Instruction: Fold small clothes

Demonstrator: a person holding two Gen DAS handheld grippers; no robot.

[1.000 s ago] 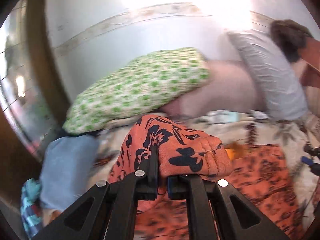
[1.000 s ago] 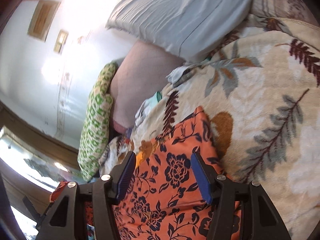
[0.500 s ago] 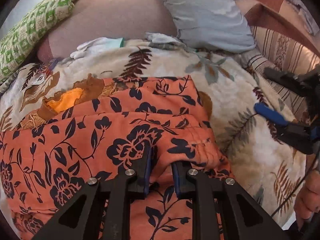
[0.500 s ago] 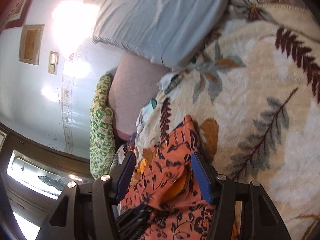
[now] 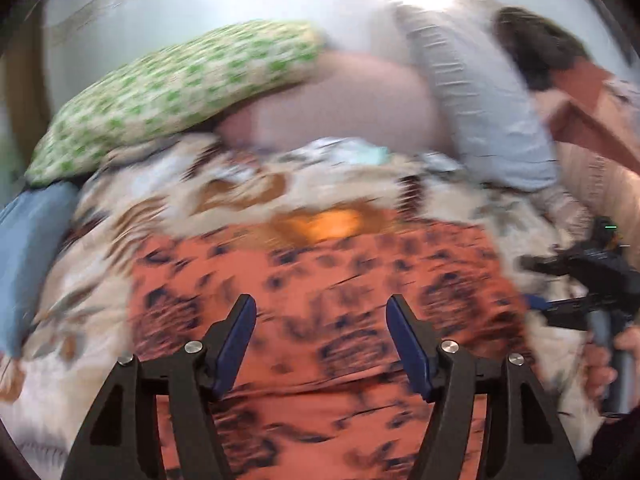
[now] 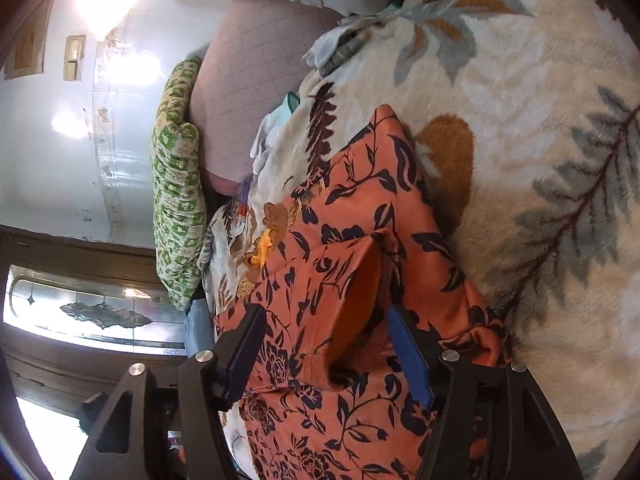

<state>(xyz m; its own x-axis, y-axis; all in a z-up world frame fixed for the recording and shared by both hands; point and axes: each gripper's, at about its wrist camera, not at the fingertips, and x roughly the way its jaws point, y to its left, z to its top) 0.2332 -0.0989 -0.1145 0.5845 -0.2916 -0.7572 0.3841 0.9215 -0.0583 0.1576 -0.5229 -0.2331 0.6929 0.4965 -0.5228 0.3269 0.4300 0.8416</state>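
An orange garment with dark flowers (image 5: 320,264) lies spread on the leaf-patterned blanket (image 5: 92,320); the left wrist view is blurred. Over it my left gripper (image 5: 320,304) has its jaws opening wide, and only flat cloth shows between them, with no pad pressing it. My right gripper (image 5: 534,282) appears at the right edge, held by a hand. In the right wrist view the garment (image 6: 360,208) has a folded flap with a plain orange inside. That flap sits between the opening jaws of my right gripper (image 6: 326,314), whose pads stand clear of it.
At the head of the bed lie a green patterned pillow (image 5: 172,92), a pink cushion (image 5: 340,100) and a grey pillow (image 5: 480,112). Small pale clothes (image 5: 352,152) lie beside them. A blue cloth (image 5: 28,248) is at the left edge. A glazed wooden door (image 6: 100,312) stands beyond.
My left gripper brought the pinched fold down onto the garment, then let go and opened. My right gripper sank closer to the garment's folded edge.
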